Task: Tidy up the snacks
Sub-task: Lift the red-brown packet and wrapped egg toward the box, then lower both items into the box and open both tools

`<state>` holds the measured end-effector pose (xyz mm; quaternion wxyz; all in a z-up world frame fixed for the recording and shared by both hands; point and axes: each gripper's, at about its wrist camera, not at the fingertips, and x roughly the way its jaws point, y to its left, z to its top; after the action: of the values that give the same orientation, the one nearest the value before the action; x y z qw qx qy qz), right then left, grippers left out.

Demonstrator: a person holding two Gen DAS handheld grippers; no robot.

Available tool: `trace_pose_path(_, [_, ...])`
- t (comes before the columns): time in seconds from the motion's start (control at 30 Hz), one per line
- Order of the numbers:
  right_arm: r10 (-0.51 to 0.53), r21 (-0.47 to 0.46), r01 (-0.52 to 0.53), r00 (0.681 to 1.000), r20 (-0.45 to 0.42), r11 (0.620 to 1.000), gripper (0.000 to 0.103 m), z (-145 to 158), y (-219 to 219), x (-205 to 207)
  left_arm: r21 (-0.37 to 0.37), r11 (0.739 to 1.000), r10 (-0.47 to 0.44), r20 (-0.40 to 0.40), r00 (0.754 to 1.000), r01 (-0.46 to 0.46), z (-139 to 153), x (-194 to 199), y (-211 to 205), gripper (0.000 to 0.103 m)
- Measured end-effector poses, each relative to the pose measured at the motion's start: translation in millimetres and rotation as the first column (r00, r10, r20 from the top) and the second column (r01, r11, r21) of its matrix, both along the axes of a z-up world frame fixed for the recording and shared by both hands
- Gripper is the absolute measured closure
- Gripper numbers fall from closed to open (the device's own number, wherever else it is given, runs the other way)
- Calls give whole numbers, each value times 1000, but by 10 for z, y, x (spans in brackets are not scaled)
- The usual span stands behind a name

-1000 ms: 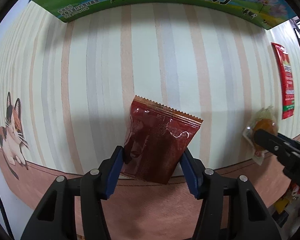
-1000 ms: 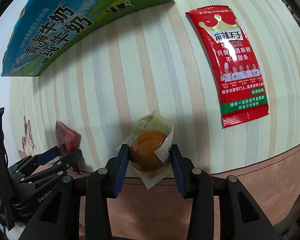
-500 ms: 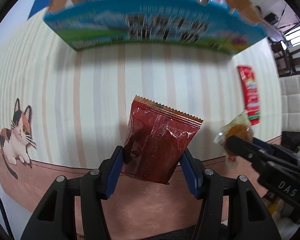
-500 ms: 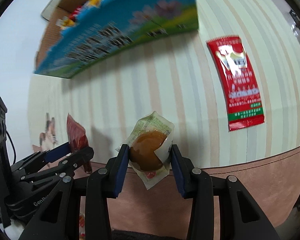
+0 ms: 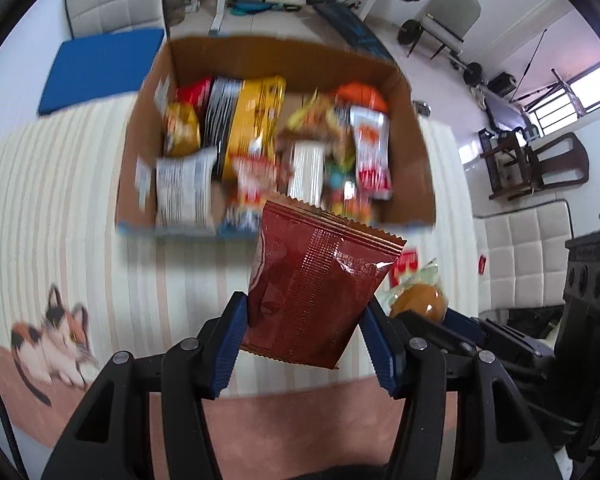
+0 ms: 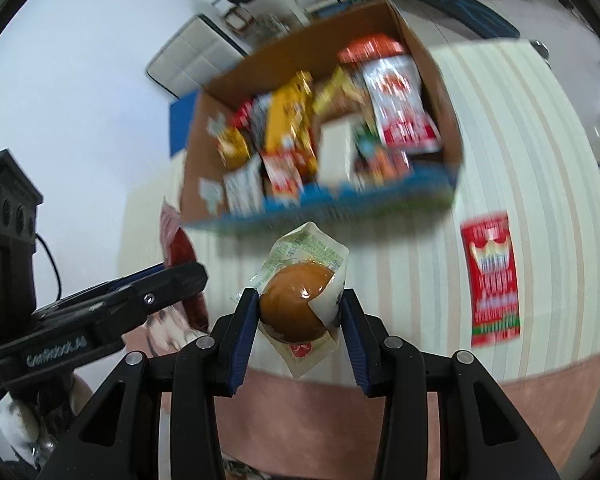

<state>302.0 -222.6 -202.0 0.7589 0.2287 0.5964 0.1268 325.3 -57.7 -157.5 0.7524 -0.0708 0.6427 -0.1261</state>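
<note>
Between left gripper [image 5: 306,334] pads: dark-red packet [image 5: 314,292], clamped; right gripper [image 6: 298,322] pinches wrapped, probably egg [image 6: 296,306].

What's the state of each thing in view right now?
left gripper: shut on the dark red packet, off the table
right gripper: shut on the wrapped egg, off the table
dark red packet: held, sealed
wrapped egg: held, in its wrapper
cardboard box: open on top, full of snacks
red sachet: lying flat on the striped tablecloth, outside the box
</note>
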Motion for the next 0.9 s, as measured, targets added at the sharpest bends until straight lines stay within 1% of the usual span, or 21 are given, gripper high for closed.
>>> trace_pose_path(0.1, [1, -22, 0, 1000, 26, 1000, 59, 84, 19, 415, 6, 1000, 14, 4, 1000, -14, 35, 432, 34, 49])
trace_pose_path(0.13, [1, -31, 0, 1000, 29, 1000, 59, 86, 18, 600, 3, 1000, 26, -9, 1000, -26, 20, 636, 57, 49])
trace_pose_path(0.17, [0, -31, 1, 1000, 30, 1000, 59, 75, 18, 713, 3, 999, 33, -16, 999, -33, 3, 745, 59, 49])
trace_pose_path(0.23, [2, -41, -1, 1000, 26, 999, 59, 41, 33, 999, -5, 999, 54, -55, 997, -54, -103, 1115, 97, 49])
trace_pose_path(0.3, [5, -50, -4, 1000, 17, 999, 59, -24, 47, 1265, -13, 998, 62, -86, 994, -63, -194, 1358, 125, 49])
trace_pose_path(0.33, [7, -58, -6, 1000, 8, 998, 59, -83, 58, 1431, -4, 997, 75, -104, 992, -76, -272, 1541, 150, 49])
trace_pose_path(0.37, [8, -62, -8, 1000, 0, 998, 59, -136, 71, 1561, 0, 997, 76, -110, 991, -76, -297, 1618, 166, 49])
trace_pose_path(0.4, [6, -64, -6, 1000, -4, 998, 59, -169, 74, 1628, 3, 997, 80, -128, 989, -80, -380, 1777, 183, 49])
trace_pose_path(0.5, [3, -66, -6, 999, -36, 998, 59, -364, 86, 1935, 7, 997, 83, -175, 981, -83, -601, 2065, 225, 49])
trace_pose_path(0.6, [5, -73, -9, 998, -59, 997, 59, -517, 107, 2130, 25, 997, 79, -218, 973, -76, -814, 2271, 241, 49])
trace_pose_path(0.7, [18, -86, -26, 996, -85, 996, 58, -669, 158, 2252, 35, 996, 93, -246, 965, -87, -973, 2411, 264, 48])
trace_pose_path(0.8, [38, -65, -47, 991, -132, 997, 56, -864, 209, 2366, 21, 995, 97, -305, 948, -95, -1137, 2494, 267, 48])
trace_pose_path(0.83, [44, -60, -53, 989, -138, 997, 44, -898, 220, 2385, 21, 995, 100, -311, 945, -98, -1169, 2517, 264, 46])
trace_pose_path(0.87, [48, -69, -59, 989, -139, 996, 20, -926, 229, 2411, 24, 995, 103, -308, 946, -100, -1188, 2529, 267, 41])
trace_pose_path(0.9, [49, -79, -60, 989, -137, 995, 12, -931, 229, 2422, 31, 995, 102, -297, 949, -97, -1183, 2533, 262, 31])
